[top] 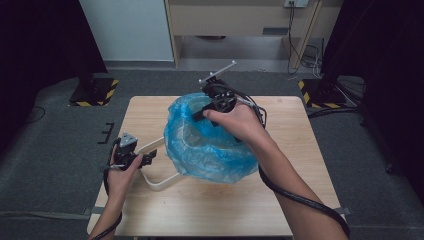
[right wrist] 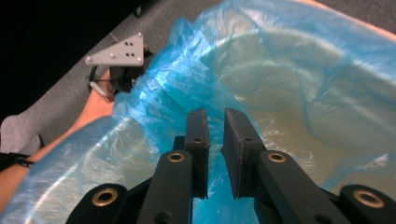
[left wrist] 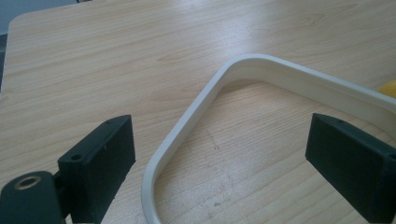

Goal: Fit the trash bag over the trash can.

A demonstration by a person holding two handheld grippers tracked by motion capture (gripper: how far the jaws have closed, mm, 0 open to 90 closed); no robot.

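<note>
Pinching the blue plastic bag (right wrist: 154,93) at the bin's far rim, the right hand-held gripper (right wrist: 215,126) sits nearly closed; the left hand-held gripper (left wrist: 224,158) straddles the white handle (left wrist: 187,135), jaws spread.

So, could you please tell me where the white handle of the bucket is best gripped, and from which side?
Grip the white handle on its straight side bar, just below the rounded corner, coming from above. It lies flat on the table, and the left gripper already has that bar between its open jaws.
</note>
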